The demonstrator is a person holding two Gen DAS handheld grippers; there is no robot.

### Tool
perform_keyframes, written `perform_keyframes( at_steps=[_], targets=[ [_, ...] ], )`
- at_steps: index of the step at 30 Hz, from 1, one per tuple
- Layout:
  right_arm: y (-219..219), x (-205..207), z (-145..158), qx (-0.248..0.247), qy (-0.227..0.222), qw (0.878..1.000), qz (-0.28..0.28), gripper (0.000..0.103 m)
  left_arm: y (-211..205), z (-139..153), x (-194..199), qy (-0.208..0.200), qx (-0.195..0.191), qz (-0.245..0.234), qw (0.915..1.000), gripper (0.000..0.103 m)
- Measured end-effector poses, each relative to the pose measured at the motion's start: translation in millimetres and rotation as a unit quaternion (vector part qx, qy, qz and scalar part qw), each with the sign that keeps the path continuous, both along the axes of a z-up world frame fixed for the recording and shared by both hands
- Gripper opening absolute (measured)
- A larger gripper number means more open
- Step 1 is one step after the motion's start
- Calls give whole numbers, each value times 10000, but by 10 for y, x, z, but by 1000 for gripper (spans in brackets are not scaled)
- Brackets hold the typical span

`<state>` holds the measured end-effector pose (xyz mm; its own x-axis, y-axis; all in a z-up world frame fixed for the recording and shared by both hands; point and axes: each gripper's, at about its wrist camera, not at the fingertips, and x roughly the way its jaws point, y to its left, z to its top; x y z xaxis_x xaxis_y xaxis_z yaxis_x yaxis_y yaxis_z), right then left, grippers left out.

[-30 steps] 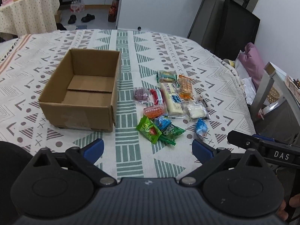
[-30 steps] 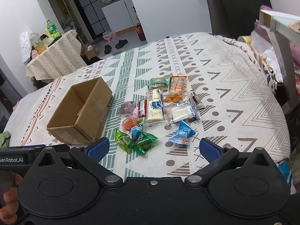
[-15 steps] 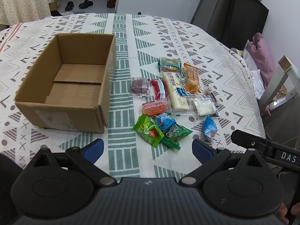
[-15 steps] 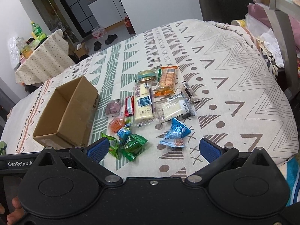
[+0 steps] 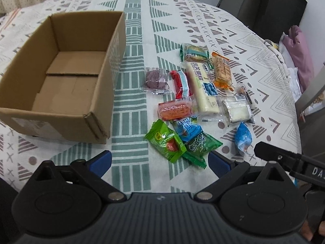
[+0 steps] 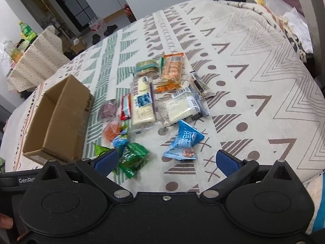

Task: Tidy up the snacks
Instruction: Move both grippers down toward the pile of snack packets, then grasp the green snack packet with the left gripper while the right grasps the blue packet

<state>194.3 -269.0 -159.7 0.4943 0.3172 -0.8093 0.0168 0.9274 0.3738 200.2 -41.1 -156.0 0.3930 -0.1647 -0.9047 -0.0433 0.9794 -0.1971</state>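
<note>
Both of my grippers have come lower and closer over the snack pile since a second ago; box and packets fill more of each view. Left gripper point(image 5: 159, 159): jaws wide apart, empty, hovering over the near table edge. Right gripper point(image 6: 165, 160): jaws spread too, nothing between them. Nearest my left fingers, a light green packet point(image 5: 165, 141) overlapping a dark green packet point(image 5: 200, 145). Just beyond, a blue packet point(image 5: 187, 127) and an orange-red packet point(image 5: 175, 109). Off to the right, apart from the heap, a blue triangular packet point(image 6: 185, 140). Farther on, a long white cake bar point(image 5: 203, 87), a red stick point(image 5: 180, 83), a purple wrapped piece point(image 5: 155, 79), an orange cracker pack point(image 5: 222, 71). Left of the pile, a cardboard box point(image 5: 110, 61), open-topped, upright on the patterned tablecloth point(image 5: 132, 105).
</note>
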Motion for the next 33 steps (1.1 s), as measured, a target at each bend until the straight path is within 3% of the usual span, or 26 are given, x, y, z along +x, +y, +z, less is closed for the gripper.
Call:
perform_keyframes(
  at_steps=[12, 16, 18, 27, 30, 33],
  targets=[
    [-111, 284, -309, 247, 455, 9981, -323, 102, -48, -219, 266, 93, -64, 319, 9994, 99],
    [-123, 349, -410, 339, 602, 9971, -327, 78, -58, -306, 315, 141, -116, 422, 9989, 76],
    [-124, 378, -472, 388, 722, 9961, -332, 72, -64, -354, 338, 196, -121, 471, 9986, 65],
    [-97, 437, -556, 277, 769, 9959, -397, 65, -74, -521, 335, 374, -186, 555, 9976, 60],
    [-65, 449, -557, 121, 734, 9965, -386, 60, -74, -532, 334, 351, -226, 567, 9975, 51],
    [-61, 434, -547, 3, 697, 9967, -422, 50, -73, -538, 322, 342, -151, 575, 9976, 31]
  ],
)
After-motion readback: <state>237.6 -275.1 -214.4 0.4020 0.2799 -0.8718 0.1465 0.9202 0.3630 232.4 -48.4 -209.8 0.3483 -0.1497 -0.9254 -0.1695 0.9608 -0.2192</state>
